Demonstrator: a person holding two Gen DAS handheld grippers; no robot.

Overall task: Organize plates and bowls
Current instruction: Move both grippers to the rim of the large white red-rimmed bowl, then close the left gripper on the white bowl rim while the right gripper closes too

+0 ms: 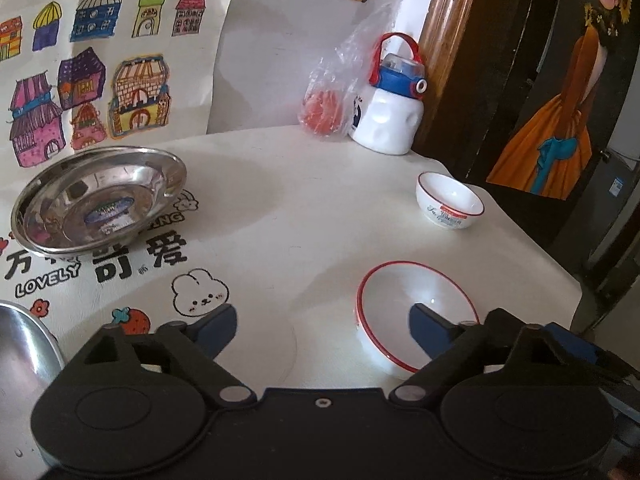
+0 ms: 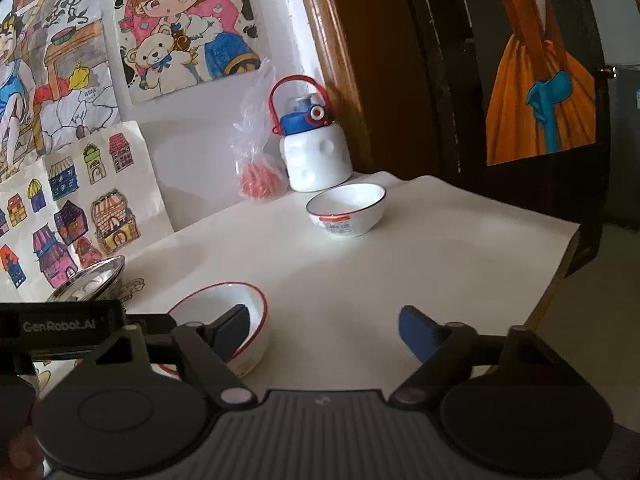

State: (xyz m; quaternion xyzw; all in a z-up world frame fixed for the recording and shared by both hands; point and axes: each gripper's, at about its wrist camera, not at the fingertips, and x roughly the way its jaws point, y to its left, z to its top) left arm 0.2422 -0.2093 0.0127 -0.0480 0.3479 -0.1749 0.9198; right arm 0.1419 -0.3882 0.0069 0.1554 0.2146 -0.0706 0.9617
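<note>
Left wrist view, fingers: the left gripper (image 1: 322, 330) is being held over the worktop (image 1: 304, 208) with its blue fingers (image 1: 216, 328) standing wide apart and nothing between them; its right-hand finger is showing in front of the near bowl (image 1: 400, 312).
Left wrist view, step: the near bowl's rim is probably being lined up for a pinch; one finger is best set inside the rim and one outside, and closed gently, since glazed ware is likely to slip.
Left wrist view, count: two white red-rimmed bowls are being seen, the near one and the far bowl (image 1: 450, 202), well apart; one steel plate (image 1: 100, 196) is lying at the left, and a second steel piece (image 1: 20, 344) is being cut off by the edge, its kind not clear.
Right wrist view, fingers: the right gripper (image 2: 324, 330) is likewise being held with fingers apart, empty; the near bowl (image 2: 252, 316) is lying behind its left finger (image 2: 232, 332).
Right wrist view, count: two bowls again, the far bowl (image 2: 346, 210) just beside a bottle (image 2: 314, 148); one steel plate (image 2: 90, 280) is partly showing.
</note>
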